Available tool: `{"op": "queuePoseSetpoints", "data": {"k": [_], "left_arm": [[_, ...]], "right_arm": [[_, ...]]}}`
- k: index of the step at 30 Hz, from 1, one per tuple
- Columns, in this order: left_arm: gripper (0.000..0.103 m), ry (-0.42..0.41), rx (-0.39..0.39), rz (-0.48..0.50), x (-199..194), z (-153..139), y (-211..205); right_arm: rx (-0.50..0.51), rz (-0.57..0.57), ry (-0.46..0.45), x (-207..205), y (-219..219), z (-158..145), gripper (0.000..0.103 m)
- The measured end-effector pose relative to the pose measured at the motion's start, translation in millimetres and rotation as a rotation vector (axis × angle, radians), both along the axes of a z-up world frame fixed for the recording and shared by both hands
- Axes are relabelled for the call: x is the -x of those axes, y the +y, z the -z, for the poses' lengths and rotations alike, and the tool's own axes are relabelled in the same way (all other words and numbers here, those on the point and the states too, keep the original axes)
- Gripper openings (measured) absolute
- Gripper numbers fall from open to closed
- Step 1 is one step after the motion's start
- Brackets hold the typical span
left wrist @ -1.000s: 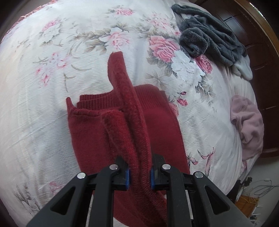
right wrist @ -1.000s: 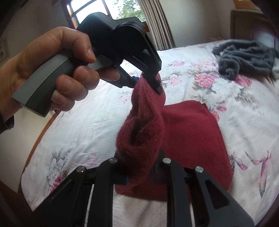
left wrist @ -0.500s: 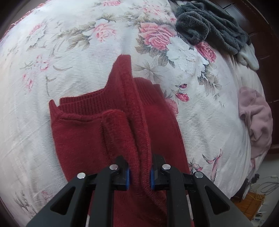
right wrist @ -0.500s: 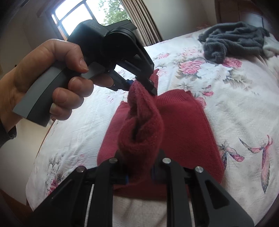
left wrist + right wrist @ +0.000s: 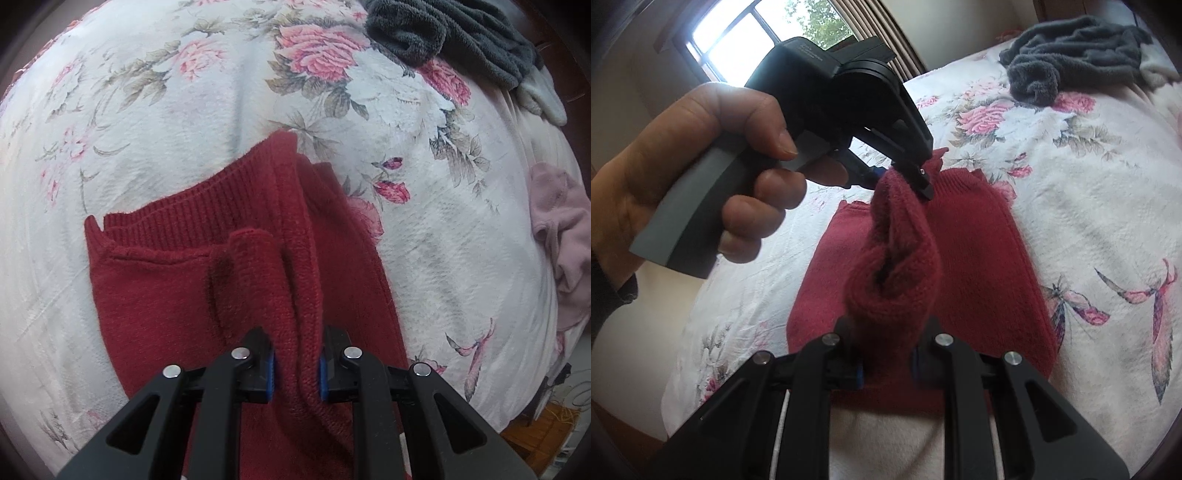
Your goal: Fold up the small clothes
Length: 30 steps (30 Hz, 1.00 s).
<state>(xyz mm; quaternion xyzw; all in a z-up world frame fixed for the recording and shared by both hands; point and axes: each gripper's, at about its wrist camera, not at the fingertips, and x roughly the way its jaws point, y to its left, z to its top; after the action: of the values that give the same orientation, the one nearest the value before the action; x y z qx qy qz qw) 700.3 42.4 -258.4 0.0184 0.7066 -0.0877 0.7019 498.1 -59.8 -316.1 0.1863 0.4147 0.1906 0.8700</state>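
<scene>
Spread flat on a floral bedspread (image 5: 424, 229): a dark red knitted garment (image 5: 155, 295), ribbed hem toward the far side, one raised fold of the knit running lengthwise down its middle. Clamped on the near end of that fold in the left wrist view, the left gripper (image 5: 296, 365), blue-padded fingers (image 5: 270, 369) pressed against the wool on both sides, closed as far as the bunched fabric allows. Seen from the right wrist view, the same left gripper (image 5: 916, 173) pinching the far end of the lifted fold, gripped at the handle by a hand (image 5: 701, 177) with a dark sleeve at the wrist. Nearer the lens, the right gripper (image 5: 886, 369) closed around the other end of the fold, the knit rolled into a thick loop between its fingers, the pads mostly hidden by wool. Fold held clear of the bed between the two grippers; rest of the garment lying flat beneath. Near the far edge of the bed, well apart from the red knit, a crumpled dark grey fleece garment (image 5: 454, 33), a pale item (image 5: 543, 99) just beside it. At the right edge, a bunched dusty-pink garment (image 5: 561, 236). Behind the hand, a bright window (image 5: 750, 37) with curtains beside it.
</scene>
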Motion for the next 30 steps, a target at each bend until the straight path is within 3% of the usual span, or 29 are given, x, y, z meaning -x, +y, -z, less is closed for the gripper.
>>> {"op": "queuePoseSetpoints", "data": {"k": [11,23,25,26,28,30], "left_arm": [[0.019,0.006,-0.068,-0.015,-8,14,-21],[0.022,-0.067,-0.113,-0.05,0,16,-45],[0.028,-0.093,-0.069,-0.073,4,15,-45],[0.039,-0.107,-0.027,-0.084,5,12,-43],[0.049,-0.155,0.148,-0.111,10,4,-37],[0.06,-0.186,0.254,-0.131,18,-1,-27]], "right_arm": [[-0.112,-0.006,0.089,-9,-31,23,0.015],[-0.206,-0.037,0.162,-15,-56,41,0.015],[-0.229,-0.041,0.183,-15,-61,46,0.015],[-0.242,-0.042,0.197,-15,-64,49,0.015],[-0.251,-0.04,0.218,-15,-68,54,0.015],[-0.278,-0.046,0.242,-16,-73,60,0.016]]}}
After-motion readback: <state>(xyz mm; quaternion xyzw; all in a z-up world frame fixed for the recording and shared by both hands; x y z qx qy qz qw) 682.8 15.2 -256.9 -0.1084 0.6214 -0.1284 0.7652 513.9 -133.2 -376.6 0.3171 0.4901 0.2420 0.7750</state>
